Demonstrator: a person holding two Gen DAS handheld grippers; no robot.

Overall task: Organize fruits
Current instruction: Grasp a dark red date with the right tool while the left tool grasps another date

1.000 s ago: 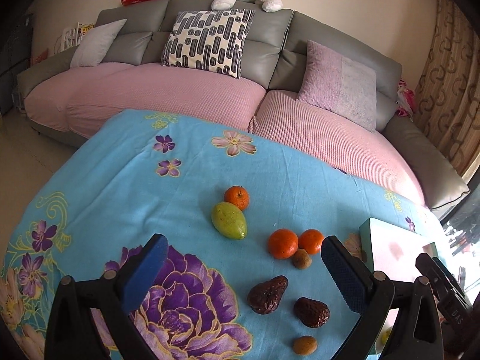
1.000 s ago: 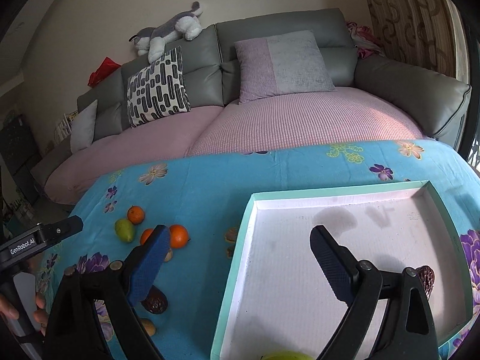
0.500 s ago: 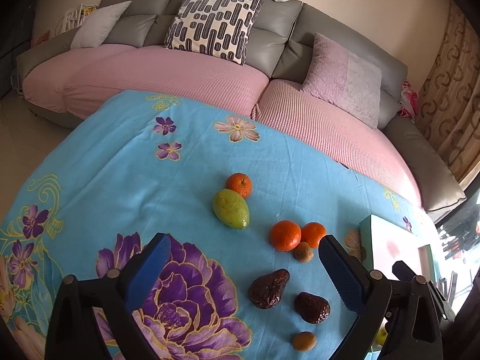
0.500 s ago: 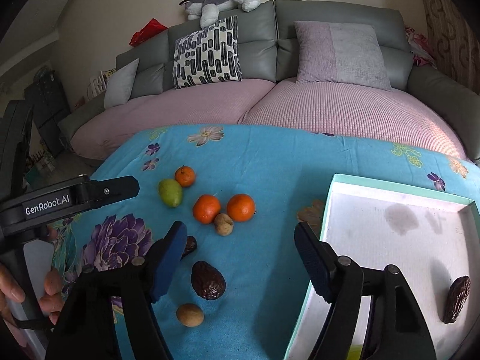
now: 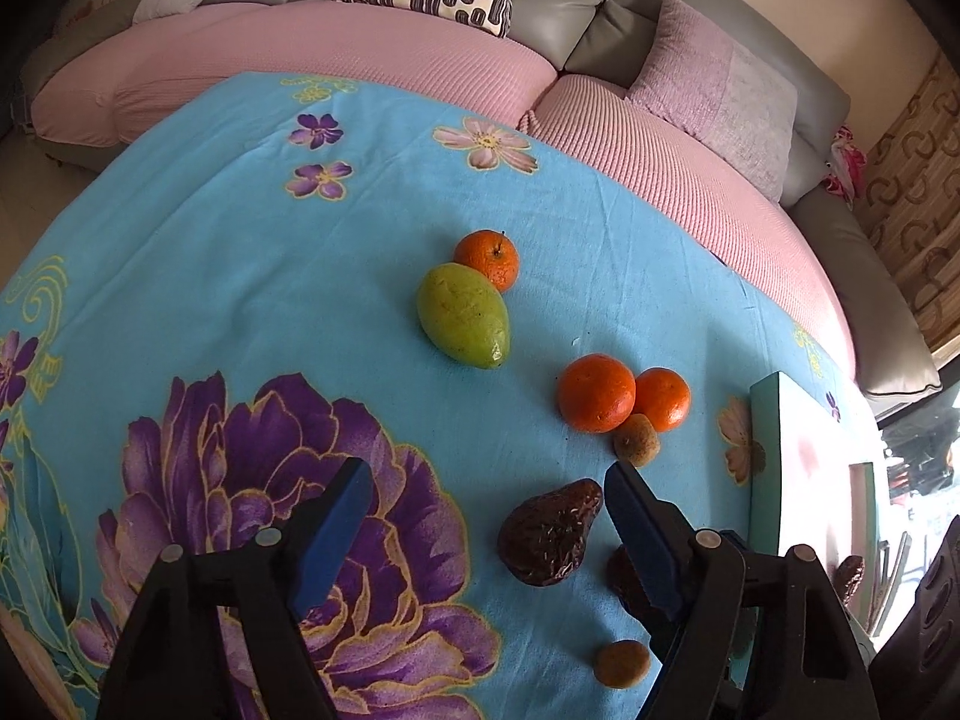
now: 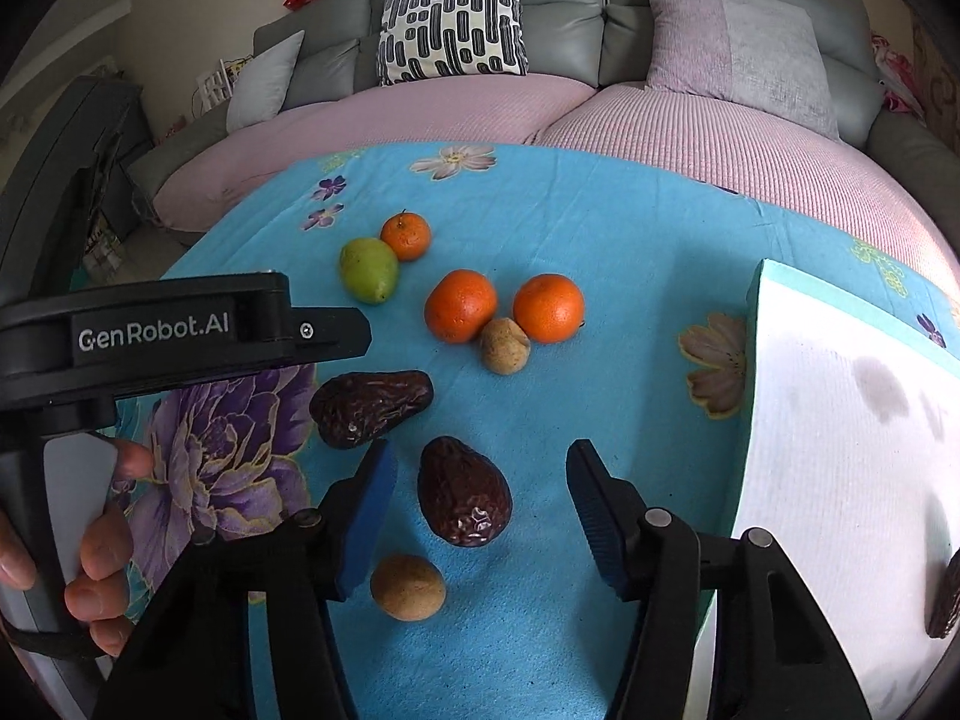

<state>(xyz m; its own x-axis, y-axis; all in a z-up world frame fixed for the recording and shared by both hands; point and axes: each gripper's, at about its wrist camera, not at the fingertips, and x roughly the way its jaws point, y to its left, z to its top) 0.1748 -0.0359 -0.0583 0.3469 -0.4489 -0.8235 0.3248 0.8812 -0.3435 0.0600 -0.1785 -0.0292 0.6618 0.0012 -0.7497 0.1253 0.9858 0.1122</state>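
Fruits lie on a blue flowered cloth. In the right wrist view my right gripper point(image 6: 480, 474) is open, its fingers either side of a dark brown avocado point(image 6: 465, 492). A second dark avocado point(image 6: 369, 408) lies to its left, a small tan fruit point(image 6: 408, 587) in front. Two oranges point(image 6: 461, 305) point(image 6: 549, 307) flank another tan fruit point(image 6: 505, 345); a green mango point(image 6: 368, 270) and a small orange point(image 6: 406, 235) lie beyond. In the left wrist view my left gripper point(image 5: 489, 495) is open, low over the cloth, with a dark avocado point(image 5: 549, 531) just inside its right finger.
A white tray with a teal rim point(image 6: 840, 420) sits at the right, a dark fruit point(image 6: 945, 597) at its near right edge. A pink and grey sofa point(image 6: 540, 108) with cushions runs behind the table. A person's hand point(image 6: 90, 558) holds the left gripper's handle.
Both grippers have dropped lower and closer to the fruits. The right gripper swung left, off the tray, and now straddles a dark avocado. The left one neared the other avocado.
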